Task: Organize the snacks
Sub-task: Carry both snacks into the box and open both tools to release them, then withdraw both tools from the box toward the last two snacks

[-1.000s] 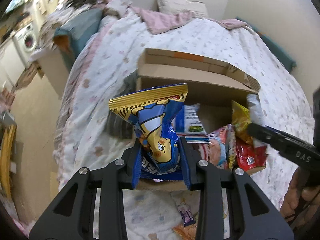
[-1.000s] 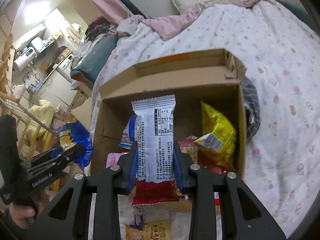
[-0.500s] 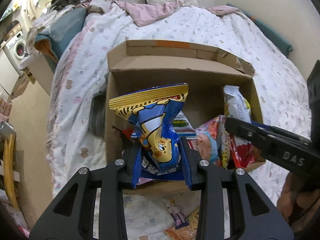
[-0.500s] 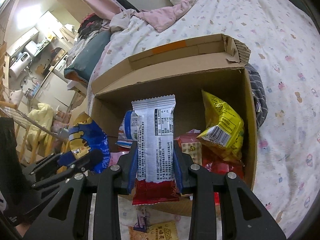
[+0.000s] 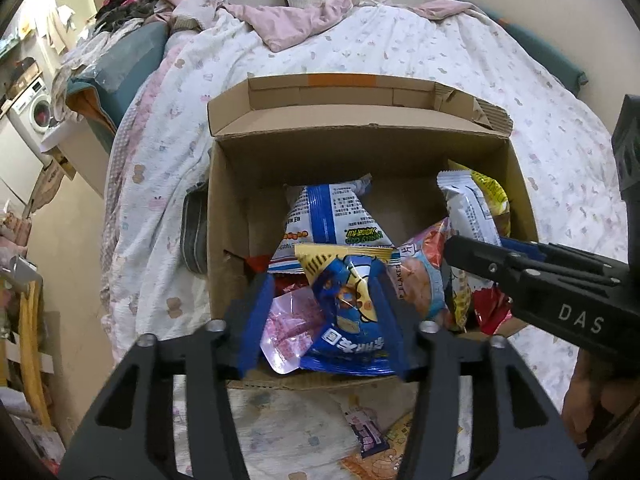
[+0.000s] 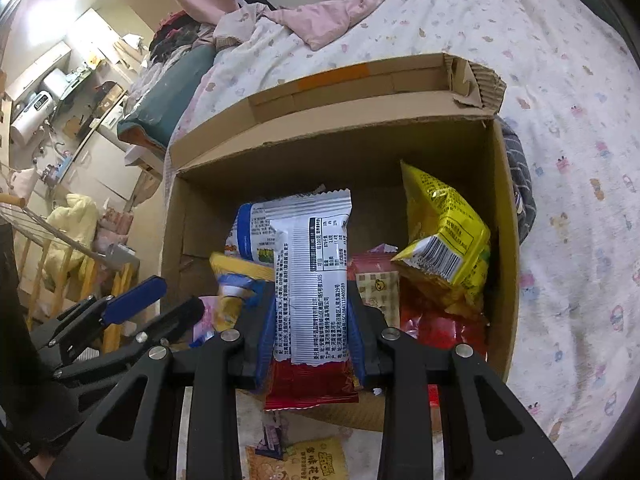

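An open cardboard box (image 5: 360, 140) sits on the bed with several snack packs in it. My left gripper (image 5: 324, 320) hangs over its near left corner, and its jaws are opening. A blue chip bag with a yellow top (image 5: 352, 312) lies between them in the box, leaning on the right finger and clear of the left pad. My right gripper (image 6: 312, 336) is shut on a white snack bar with a red end (image 6: 316, 272), held upright over the box (image 6: 320, 132). The right gripper (image 5: 520, 272) reaches in from the right in the left wrist view.
A yellow bag (image 6: 444, 240) leans on the box's right wall, and a blue-and-white bag (image 5: 336, 216) stands at the back. Loose packets (image 5: 368, 436) lie on the bedspread before the box. A grey striped cloth (image 5: 194, 236) lies against its left side.
The left jaws have spread, and the blue bag has dropped from its upright hold down into the box. The right gripper still holds the bar over the box.
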